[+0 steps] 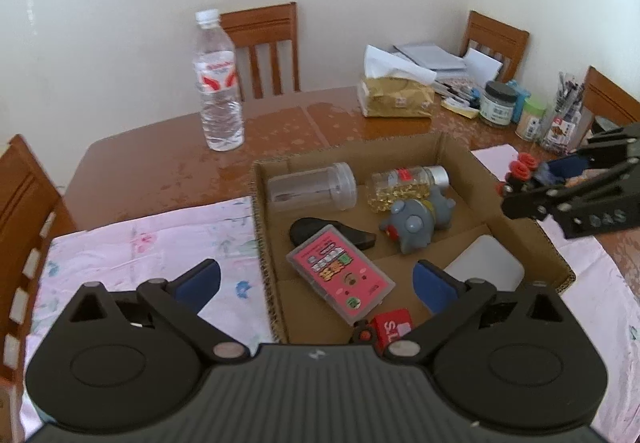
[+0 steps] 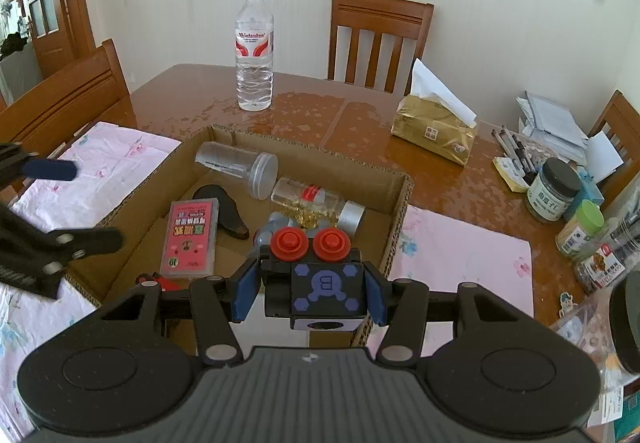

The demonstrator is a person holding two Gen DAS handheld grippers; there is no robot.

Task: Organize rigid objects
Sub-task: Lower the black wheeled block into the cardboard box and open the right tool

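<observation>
my right gripper (image 2: 311, 293) hangs over the near edge of the cardboard box (image 2: 400, 183), fingers pointing toward 12 o'clock, level with the rim. its blue pads (image 2: 244, 293) are clamped on a black toy block (image 2: 326, 289) with two red knobs at its far end, at 6 o'clock of the box. my left gripper (image 1: 316, 283) sits low at the box's left near corner, tilted down into it, jaws spread wide and touching nothing; the pink card case (image 1: 340, 285) lies between and beneath its fingers. inside the box, a clear jar (image 1: 312, 187) lies at 11 o'clock, a capsule bottle (image 1: 408, 187) at 1 o'clock, a grey toy (image 1: 416, 223) just beside it.
</observation>
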